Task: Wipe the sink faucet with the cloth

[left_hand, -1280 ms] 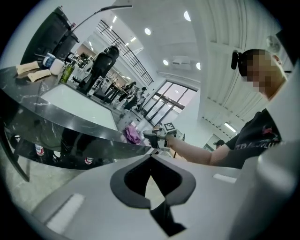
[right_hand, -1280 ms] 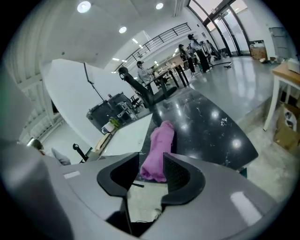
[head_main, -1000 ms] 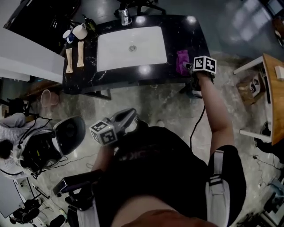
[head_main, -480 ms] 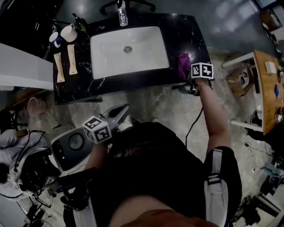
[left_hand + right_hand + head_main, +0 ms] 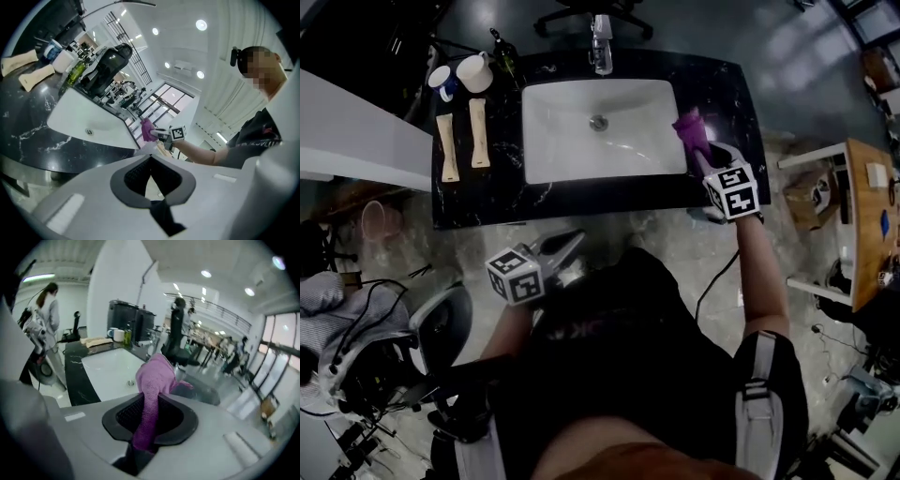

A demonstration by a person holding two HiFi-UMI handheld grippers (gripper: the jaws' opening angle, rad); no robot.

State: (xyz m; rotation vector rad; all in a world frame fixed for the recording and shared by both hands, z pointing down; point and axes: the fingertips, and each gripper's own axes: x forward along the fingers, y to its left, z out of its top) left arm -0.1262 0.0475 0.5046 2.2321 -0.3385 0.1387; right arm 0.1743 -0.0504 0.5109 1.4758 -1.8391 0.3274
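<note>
A chrome faucet [image 5: 600, 42] stands at the back edge of the white sink [image 5: 572, 141], which is set in a black marble counter [image 5: 478, 202]. My right gripper [image 5: 705, 152] hangs over the sink's right rim, and its jaws are closing on the purple cloth [image 5: 690, 129]. In the right gripper view the cloth [image 5: 152, 385] runs up between the pads and flops forward over the sink [image 5: 110, 369]. My left gripper [image 5: 574, 244] is shut and empty, low in front of the counter. Its own view shows the sink [image 5: 89, 119] and the cloth [image 5: 146, 130] far off.
Two cups [image 5: 461, 73], a bottle [image 5: 504, 54] and two pale flat pieces [image 5: 461, 136] sit on the counter's left end. A wooden table [image 5: 872, 220] stands at the right. A person [image 5: 44, 310] stands beyond the counter's left side.
The right gripper has closed on the purple cloth, lifted it off the counter's right end and carried it to the sink's right rim. The left gripper has stayed shut and low.
</note>
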